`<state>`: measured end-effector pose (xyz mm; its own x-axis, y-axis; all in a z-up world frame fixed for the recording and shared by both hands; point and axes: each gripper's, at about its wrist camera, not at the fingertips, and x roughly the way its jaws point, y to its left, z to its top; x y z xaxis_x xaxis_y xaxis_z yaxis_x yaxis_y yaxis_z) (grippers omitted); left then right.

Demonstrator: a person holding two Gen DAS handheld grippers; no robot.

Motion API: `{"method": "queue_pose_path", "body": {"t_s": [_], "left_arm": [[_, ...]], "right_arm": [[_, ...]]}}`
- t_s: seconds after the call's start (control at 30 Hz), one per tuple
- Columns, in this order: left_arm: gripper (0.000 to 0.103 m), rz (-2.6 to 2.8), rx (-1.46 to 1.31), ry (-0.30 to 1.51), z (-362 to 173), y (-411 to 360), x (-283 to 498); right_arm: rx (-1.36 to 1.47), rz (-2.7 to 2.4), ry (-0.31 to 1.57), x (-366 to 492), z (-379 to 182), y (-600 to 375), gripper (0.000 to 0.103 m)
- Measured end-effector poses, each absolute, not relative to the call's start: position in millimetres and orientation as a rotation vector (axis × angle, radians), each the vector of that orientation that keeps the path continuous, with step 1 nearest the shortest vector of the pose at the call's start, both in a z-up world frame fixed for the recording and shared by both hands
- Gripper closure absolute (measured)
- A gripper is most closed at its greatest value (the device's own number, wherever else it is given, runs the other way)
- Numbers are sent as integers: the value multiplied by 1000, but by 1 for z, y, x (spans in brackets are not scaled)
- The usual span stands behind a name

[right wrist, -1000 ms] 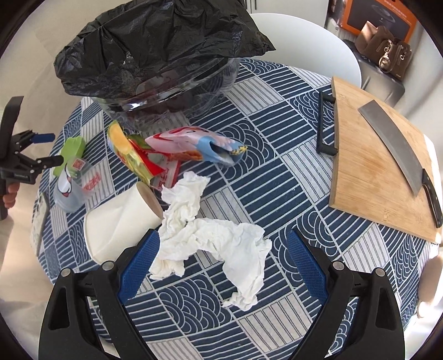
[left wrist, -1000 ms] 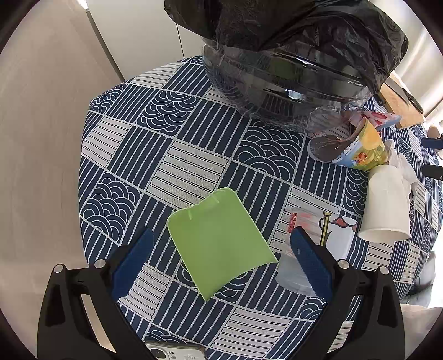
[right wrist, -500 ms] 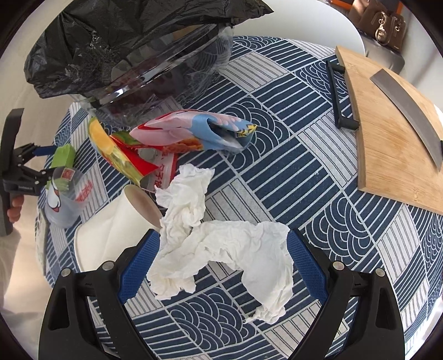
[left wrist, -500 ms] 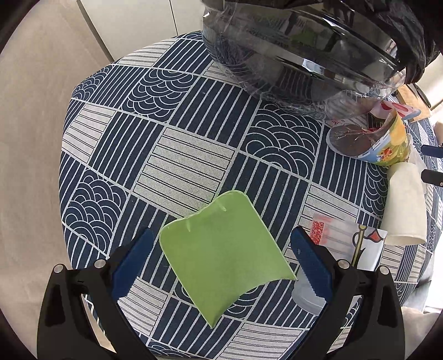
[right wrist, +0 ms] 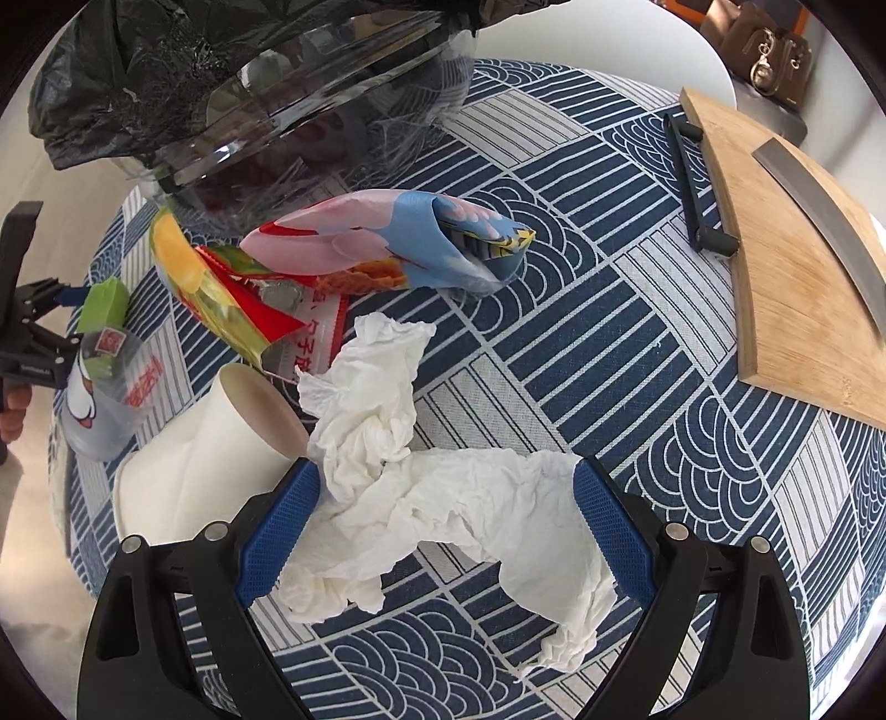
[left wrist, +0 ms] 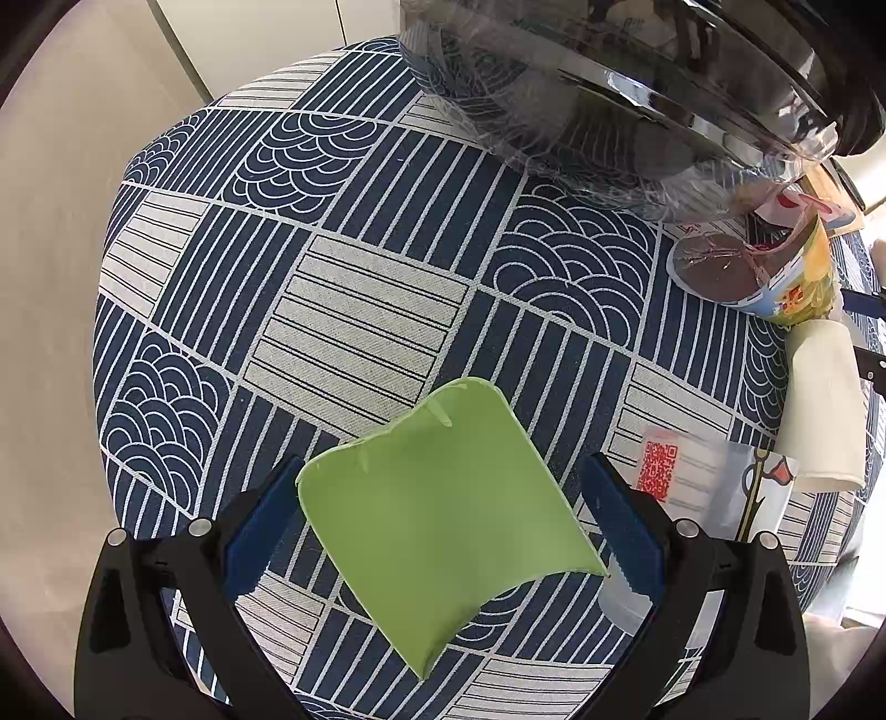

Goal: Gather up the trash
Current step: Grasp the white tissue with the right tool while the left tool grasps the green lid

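A curved green plastic piece lies on the patterned tablecloth between the blue pads of my left gripper, which is open around it. In the right wrist view a crumpled white tissue lies between the pads of my right gripper, also open. A clear bin lined with a black bag stands at the back. Snack wrappers, a white paper cup on its side and a clear printed plastic cup lie close by.
A wooden cutting board with a cleaver on it sits at the right. The table edge curves round at the left. A white chair and brown bags stand beyond the table.
Both grippers have moved forward and down. The green piece now sits between the left pads and the tissue between the right pads. Both stay open.
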<state>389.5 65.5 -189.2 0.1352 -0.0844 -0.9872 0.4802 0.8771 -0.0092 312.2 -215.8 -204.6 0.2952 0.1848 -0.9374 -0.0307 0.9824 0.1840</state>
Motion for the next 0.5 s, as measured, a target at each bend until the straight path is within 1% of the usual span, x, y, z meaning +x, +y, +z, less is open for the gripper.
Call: {"method": "queue_pose_path", "body": {"t_s": [0.13,0.17,0.23,0.3,0.37,0.4,0.43,0.47,0.5], "left_arm": [[7,-425,344,1388,-196,58,391],[8,-427,341,1391,-197,57,390],[16,-440,326,1412,-198,55,390],[20,-436,347,1412,-201,52,390],[21,-438,360,1412,-203,49,389],[23,-440,358,1411,-203,48,386],[24,-439,354,1411,-202,47,385],[24,-437,352,1413,-202,47,384],[24,-435,352,1415,-202,45,383]], "right_arm": [[131,138,1262,312,-208,-216,15],[137,139,1258,311,-209,-218,15],[131,142,1258,310,-209,-217,16],[107,146,1265,309,-211,-217,27],[103,144,1257,309,-210,-214,46],[110,143,1256,308,-209,-215,52],[117,155,1253,308,-208,-216,62],[120,167,1257,308,-208,-216,69],[115,176,1259,307,-208,-215,73]]}}
